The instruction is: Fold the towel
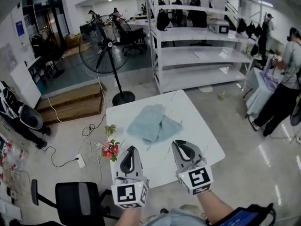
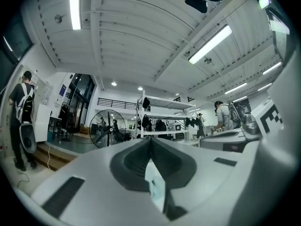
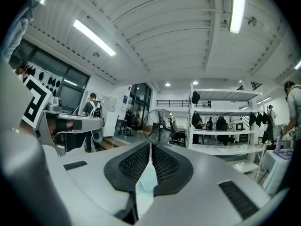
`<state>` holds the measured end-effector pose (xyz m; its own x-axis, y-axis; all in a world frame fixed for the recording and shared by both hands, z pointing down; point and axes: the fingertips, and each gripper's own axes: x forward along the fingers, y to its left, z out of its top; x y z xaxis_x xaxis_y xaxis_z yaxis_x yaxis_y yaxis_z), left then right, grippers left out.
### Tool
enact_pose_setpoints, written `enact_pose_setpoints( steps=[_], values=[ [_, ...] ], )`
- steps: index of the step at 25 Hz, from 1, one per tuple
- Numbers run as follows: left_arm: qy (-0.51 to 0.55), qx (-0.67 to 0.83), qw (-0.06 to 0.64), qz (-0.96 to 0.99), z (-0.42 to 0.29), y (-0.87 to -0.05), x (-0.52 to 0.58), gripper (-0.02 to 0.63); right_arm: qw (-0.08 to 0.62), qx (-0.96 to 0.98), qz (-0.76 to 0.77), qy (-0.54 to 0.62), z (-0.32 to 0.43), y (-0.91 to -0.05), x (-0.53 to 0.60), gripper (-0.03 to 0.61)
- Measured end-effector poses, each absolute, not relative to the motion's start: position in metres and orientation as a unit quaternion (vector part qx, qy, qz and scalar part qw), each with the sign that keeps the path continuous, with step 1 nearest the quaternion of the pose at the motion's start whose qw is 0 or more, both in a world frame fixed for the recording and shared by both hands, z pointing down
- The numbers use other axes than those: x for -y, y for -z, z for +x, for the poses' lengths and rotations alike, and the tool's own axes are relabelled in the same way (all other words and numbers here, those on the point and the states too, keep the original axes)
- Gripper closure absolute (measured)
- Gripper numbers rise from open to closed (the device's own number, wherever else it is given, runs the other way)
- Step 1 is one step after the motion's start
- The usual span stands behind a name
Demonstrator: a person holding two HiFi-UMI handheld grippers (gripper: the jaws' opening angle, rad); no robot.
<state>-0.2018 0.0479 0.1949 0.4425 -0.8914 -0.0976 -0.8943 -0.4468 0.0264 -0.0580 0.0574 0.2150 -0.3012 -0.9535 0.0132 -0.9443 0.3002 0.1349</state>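
Overhead alone, the towel [image 1: 153, 123] lies crumpled; left gripper [image 2: 150, 141], right gripper [image 3: 151, 146] clench empty jaws.

No legible text; only square coded markers [image 1: 128, 193] on left gripper [image 1: 130, 149] and right gripper [image 1: 178, 144].

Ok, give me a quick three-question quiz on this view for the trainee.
1. True or false: the towel lies neatly folded on the white table.
2. What stands on the floor beyond the table's far-left corner? A) pedestal fan B) ladder C) trolley
3. Fill in: the left claw and the right claw are both ____.
Key: 1 false, it is rumpled; 2 A; 3 shut.
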Motion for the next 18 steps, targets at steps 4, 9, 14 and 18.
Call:
enact_pose_setpoints(
  steps=[4,9,14,18],
  values=[
    [-0.044,-0.521,0.015,-0.853,-0.199,-0.198,-0.036,0.606,0.047,0.8,0.596,0.047,-0.053,-0.217,-0.047,0.548],
    [-0.029,-0.523,0.004,-0.852,-0.193,-0.212,-0.018,0.606,0.053,0.801,0.595,0.038,-0.045,-0.228,-0.03,0.548],
    [-0.009,-0.532,-0.012,-0.846,-0.177,-0.236,0.01,0.606,0.066,0.805,0.59,0.022,-0.024,-0.246,-0.001,0.547],
    [0.009,-0.542,-0.021,-0.84,-0.167,-0.26,0.032,0.606,0.079,0.808,0.584,0.005,-0.008,-0.263,0.023,0.546]
  ],
)
